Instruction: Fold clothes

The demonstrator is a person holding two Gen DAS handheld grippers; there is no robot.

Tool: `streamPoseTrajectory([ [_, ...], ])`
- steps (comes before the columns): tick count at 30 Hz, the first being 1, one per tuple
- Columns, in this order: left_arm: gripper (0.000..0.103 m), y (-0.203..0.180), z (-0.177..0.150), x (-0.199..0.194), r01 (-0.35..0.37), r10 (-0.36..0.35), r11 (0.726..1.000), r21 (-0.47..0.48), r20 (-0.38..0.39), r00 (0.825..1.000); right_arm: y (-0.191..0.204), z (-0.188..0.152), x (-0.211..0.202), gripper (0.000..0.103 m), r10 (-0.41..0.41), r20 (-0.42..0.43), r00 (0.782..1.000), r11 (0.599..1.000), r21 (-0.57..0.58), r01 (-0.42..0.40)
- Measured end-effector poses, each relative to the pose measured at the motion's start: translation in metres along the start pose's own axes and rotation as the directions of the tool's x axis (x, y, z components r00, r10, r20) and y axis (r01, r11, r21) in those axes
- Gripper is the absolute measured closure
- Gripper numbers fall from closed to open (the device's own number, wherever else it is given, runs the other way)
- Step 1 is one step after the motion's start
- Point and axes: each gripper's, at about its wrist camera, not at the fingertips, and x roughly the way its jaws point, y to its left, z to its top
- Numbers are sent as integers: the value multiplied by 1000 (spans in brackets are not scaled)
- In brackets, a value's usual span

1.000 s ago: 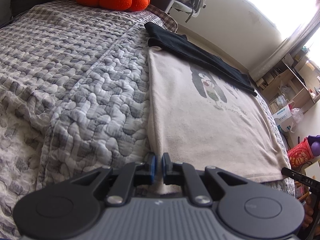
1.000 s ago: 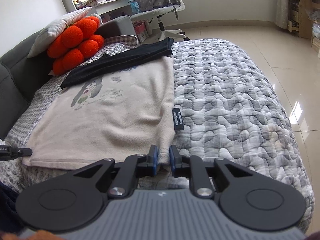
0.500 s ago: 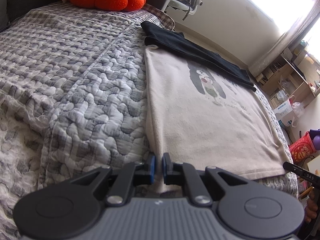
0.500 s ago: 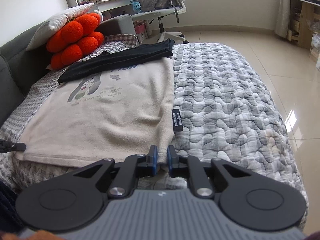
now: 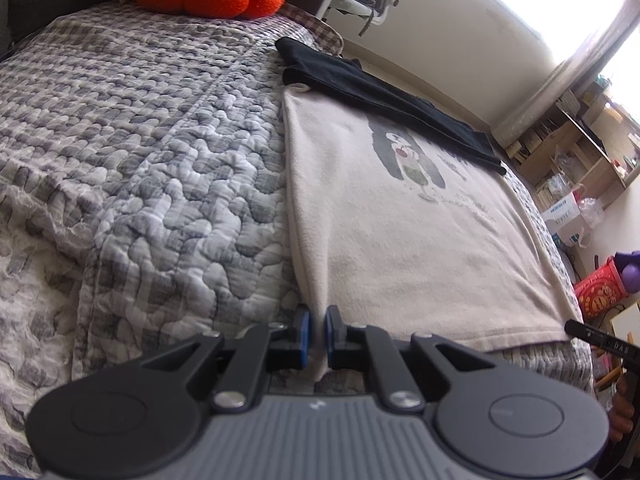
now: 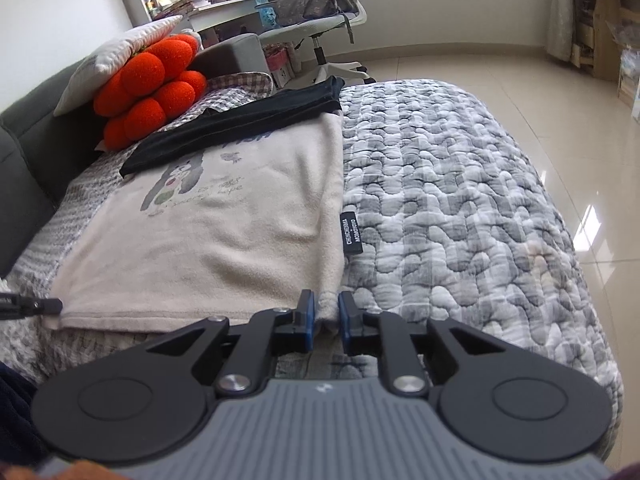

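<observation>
A cream sweatshirt (image 5: 400,232) with a cartoon print lies flat on the quilted bed, front hem toward me. A folded black garment (image 5: 380,88) lies across its far end. My left gripper (image 5: 316,336) is shut on the sweatshirt's near left corner, cloth pinched between the blue pads. In the right wrist view, the near right corner of the sweatshirt (image 6: 224,240) is bunched between the pads of my right gripper (image 6: 326,322). Those jaws are opening, and the cloth still fills the gap. The black garment (image 6: 240,124) shows at the far end here too.
The grey-and-white quilt (image 6: 460,200) covers the bed. An orange ball cushion (image 6: 152,88) and a pillow lean on the grey headboard. An office chair (image 6: 320,12) and a desk stand beyond. Shelves (image 5: 580,148) and a red box (image 5: 600,288) flank the bed, with tiled floor (image 6: 560,100) alongside.
My right jaws narrowed a little on the corner, then widened again. Both hands stay where they were, and the sweatshirt lies as before.
</observation>
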Motion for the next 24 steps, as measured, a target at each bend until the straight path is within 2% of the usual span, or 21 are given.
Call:
streamPoseTrajectory([
  [2,96,-2,-1,0,-3,3,1000,12,0,1000,1,-1,0,85,-4,-2,1000,1000,-8,4],
  [5,96,-5,-4,-2,-3,3,1000,31,9,1000,4,-2,-2,92,-21,10,1000,999,-30,21],
  [8,97,1,-5,-12,46,-45,999,-7,31,998,9,-1,-16,94,-41,108,993,997,-56,47],
  [11,98,9,-6,-22,88,-86,994,-59,45,995,11,0,-36,94,-6,197,980,998,-53,16],
  [14,98,10,-7,-20,76,-74,995,-62,40,996,11,-7,-34,94,-18,181,983,998,-63,29],
  [21,99,13,-8,-24,67,-63,993,-93,43,997,13,-12,-56,95,-13,262,965,996,-77,35],
  [24,99,12,-8,-33,70,-65,994,-84,53,996,11,-19,-57,95,-26,261,965,997,-57,42],
])
